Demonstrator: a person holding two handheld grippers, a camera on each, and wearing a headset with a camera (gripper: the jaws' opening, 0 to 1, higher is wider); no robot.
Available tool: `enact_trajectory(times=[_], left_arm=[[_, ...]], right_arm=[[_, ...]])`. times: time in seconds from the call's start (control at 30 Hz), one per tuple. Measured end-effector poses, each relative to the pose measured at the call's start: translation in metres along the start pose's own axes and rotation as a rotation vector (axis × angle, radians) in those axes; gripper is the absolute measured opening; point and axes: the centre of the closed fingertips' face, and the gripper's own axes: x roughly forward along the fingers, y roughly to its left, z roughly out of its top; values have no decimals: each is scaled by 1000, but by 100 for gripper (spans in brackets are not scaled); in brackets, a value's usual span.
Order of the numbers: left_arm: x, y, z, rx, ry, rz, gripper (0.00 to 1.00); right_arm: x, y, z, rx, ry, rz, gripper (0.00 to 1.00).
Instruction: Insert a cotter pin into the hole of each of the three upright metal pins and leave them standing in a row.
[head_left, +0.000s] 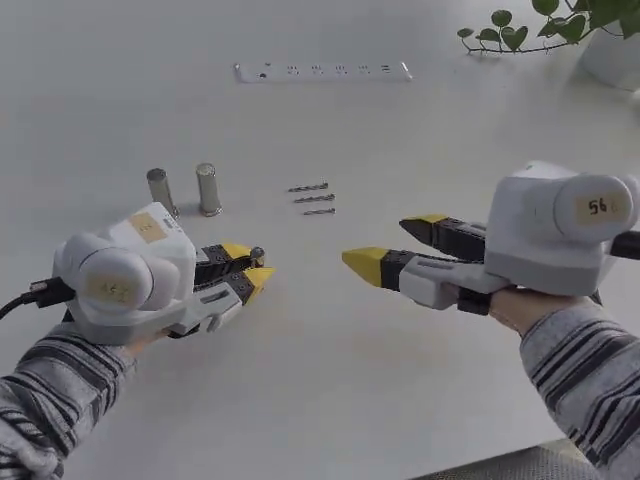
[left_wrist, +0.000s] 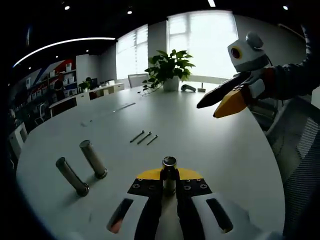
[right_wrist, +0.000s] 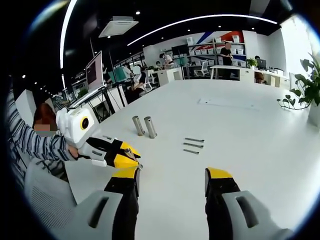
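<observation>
Two upright metal pins (head_left: 160, 190) (head_left: 207, 188) stand side by side on the white table at the left. A third metal pin (left_wrist: 169, 170) is clamped between the jaws of my left gripper (head_left: 250, 266), which is shut on it just above the table, right of the standing pair. Three small cotter pins (head_left: 314, 198) lie in a stack-like row in the middle of the table; they also appear as cotter pins (right_wrist: 192, 145) ahead of my right gripper (head_left: 395, 243). That gripper hovers open and holds nothing, facing the left gripper (right_wrist: 117, 152).
A white power strip (head_left: 322, 71) lies at the far side of the table (head_left: 330, 380). A potted plant (head_left: 545, 25) trails in from the far right corner. Desks, chairs and people fill the office behind.
</observation>
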Motion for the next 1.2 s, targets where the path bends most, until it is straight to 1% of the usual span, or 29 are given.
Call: enact_trajectory(times=[0.1,0.27,0.33,0.37,0.4,0.43,0.53,0.6,0.67,0.73,0.77,0.8,0.83,0.9,0.93,1.0,1.03,1.07,1.1,1.13,1.2], left_arm=[[0,-1,0,5,-2,-7,5],[1,-2,1,7,0,-13,6],[1,0,0,25,8,-2,9],[1,0,0,25,11,-4,11],[1,-1,0,24,9,-6,13],[1,-2,1,16,3,-11,16],[-2,-1,4,7,1,-3,25],[-6,0,6,-6,-2,15,30],[-10,0,7,-28,2,27,36],[-16,1,6,-32,11,55,40],[-19,3,5,-38,23,73,41],[-23,4,6,-35,18,94,43],[-25,5,6,-35,12,109,45],[-31,8,5,-74,19,136,48],[-36,9,4,-113,19,156,50],[-42,10,7,-140,3,174,54],[-45,10,7,-144,0,180,55],[-48,10,8,-148,-4,187,58],[-50,10,9,-156,-5,195,61],[-54,11,9,-178,-7,209,63],[-58,10,9,-204,-13,218,66]], right_arm=[[2,-2,0,-53,33,10,48],[5,-11,5,-87,69,25,46],[7,-13,7,-111,83,34,44],[8,-14,7,-129,102,42,43],[9,-15,6,-140,121,49,42],[11,-15,7,-152,126,56,41],[17,-14,9,-187,160,97,37],[22,-14,11,-222,187,122,33],[26,-14,14,-263,200,146,31],[31,-16,16,-287,220,157,29],[34,-16,15,-333,241,180,28],[37,-17,16,-354,250,186,27],[40,-19,15,-377,272,198,26],[47,-22,14,-403,298,210,24],[50,-23,14,-412,305,214,23],[58,-28,11,-440,341,235,21],[65,-32,11,-467,351,246,20],[67,-33,8,-486,369,258,19],[70,-35,6,-505,387,254,18],[74,-36,4,-539,405,260,17],[81,-38,1,-567,431,261,17]])
